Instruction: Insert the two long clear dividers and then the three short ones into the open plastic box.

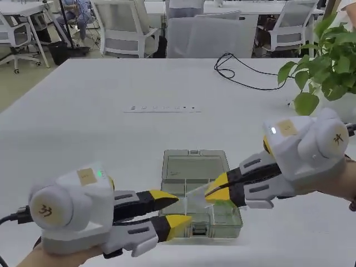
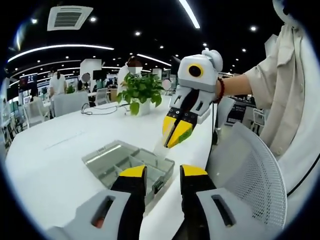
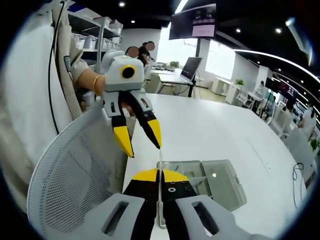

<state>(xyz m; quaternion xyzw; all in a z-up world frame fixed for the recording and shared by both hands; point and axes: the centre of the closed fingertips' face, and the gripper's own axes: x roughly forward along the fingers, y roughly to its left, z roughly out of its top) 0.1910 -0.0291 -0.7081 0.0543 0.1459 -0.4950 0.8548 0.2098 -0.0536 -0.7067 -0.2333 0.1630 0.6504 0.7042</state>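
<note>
Divider (image 3: 160, 161), clear plastic: pinched edge-on between the pressed-together tips of the right claw (image 3: 160, 174) and poised just above the open box (image 1: 232, 225). The box sits on the white surface (image 1: 100, 139), close to the person. The left claw (image 1: 172, 209) is spread and grips nothing, with its tips over the near-left part of the box. Whether this piece is 1 of the 2 long dividers or 1 of the 3 short ones cannot be told. Expect a light, thin sheet, stiff but brittle, with slick faces that may pivot in a tip grip. Take hold along the upper edge at mid-length, leaving both ends free for the wall slots, and avoid flexing. Directly behind the box lies its opened lid (image 1: 194, 166). Farther back are a black cable (image 1: 239, 72) and a potted plant (image 1: 322, 67).
</note>
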